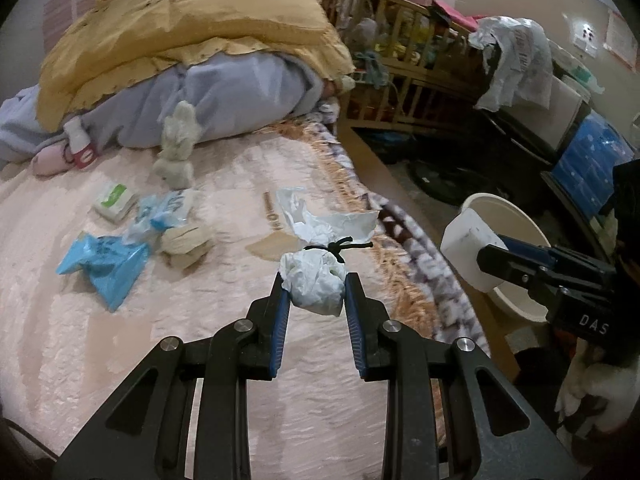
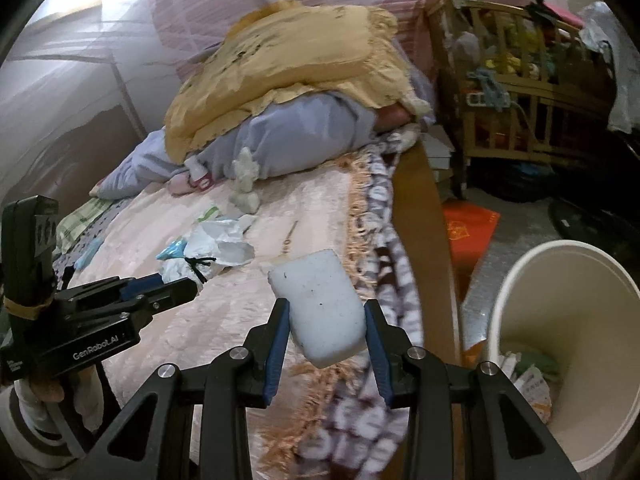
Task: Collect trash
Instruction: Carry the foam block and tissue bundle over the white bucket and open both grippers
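Note:
My left gripper [image 1: 316, 292] is shut on a white tied plastic bag [image 1: 314, 282] with a black knot, held above the pink bedspread [image 1: 120, 340]. In the right wrist view that same left gripper [image 2: 188, 280] shows at the left with the bag [image 2: 180, 266]. My right gripper [image 2: 326, 320] is shut on a white foam block [image 2: 320, 304], over the bed's fringed edge. In the left wrist view the right gripper [image 1: 486, 256] holds the block [image 1: 466, 244] in front of a cream bin [image 1: 516, 232]. The bin [image 2: 560, 320] stands on the floor at the right, with scraps inside.
On the bed lie blue wrappers [image 1: 104, 264], a tissue pack [image 1: 114, 200], a grey plush toy [image 1: 176, 148], a crumpled white bag [image 1: 332, 220] and piled bedding [image 1: 192, 52]. A wooden crib [image 1: 400, 56] and an orange packet [image 2: 470, 232] sit beyond the bed.

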Available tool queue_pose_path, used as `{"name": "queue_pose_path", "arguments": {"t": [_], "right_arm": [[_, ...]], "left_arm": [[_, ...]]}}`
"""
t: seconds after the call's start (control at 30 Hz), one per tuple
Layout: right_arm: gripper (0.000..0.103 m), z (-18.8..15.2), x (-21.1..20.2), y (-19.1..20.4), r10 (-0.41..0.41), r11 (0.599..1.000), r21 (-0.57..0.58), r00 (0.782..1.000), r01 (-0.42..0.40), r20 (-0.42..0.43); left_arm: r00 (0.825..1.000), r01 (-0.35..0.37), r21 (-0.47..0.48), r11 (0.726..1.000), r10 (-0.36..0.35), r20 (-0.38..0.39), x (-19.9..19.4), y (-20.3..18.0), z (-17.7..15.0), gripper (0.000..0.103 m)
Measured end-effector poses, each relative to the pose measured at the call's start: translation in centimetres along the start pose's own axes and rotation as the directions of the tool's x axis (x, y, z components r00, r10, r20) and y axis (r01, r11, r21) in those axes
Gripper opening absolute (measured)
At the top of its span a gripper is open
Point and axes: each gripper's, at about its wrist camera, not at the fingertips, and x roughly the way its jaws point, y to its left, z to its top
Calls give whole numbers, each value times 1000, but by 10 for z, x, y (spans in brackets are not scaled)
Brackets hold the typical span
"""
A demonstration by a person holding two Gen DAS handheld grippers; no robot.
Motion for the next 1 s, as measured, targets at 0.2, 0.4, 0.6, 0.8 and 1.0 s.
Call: {"name": "queue_pose_path", "arguments": {"t": [0.2, 0.4, 0.6, 0.8, 1.0], "right_arm": [[36, -3, -12, -25, -40, 998, 52, 999, 39, 12], [36, -8, -23, -51, -80, 992, 95, 997, 78, 19], [36, -15, -33, -79, -120, 982, 148, 993, 116, 19], [36, -21, -41, -106, -153, 969, 199, 988, 147, 16], [36, -28, -52, -137, -195, 948, 259, 981, 185, 16]], "left_arm": [[999, 53, 16, 998, -53, -10, 9, -22, 7, 25], [993, 115, 32, 993, -114, -31, 21, -47, 14, 25], [986, 160, 68, 985, -157, -57, 36, -79, 19, 25], [978, 202, 95, 975, -194, -80, 51, -104, 27, 25], [967, 240, 116, 964, -227, -116, 73, -134, 34, 25]]}}
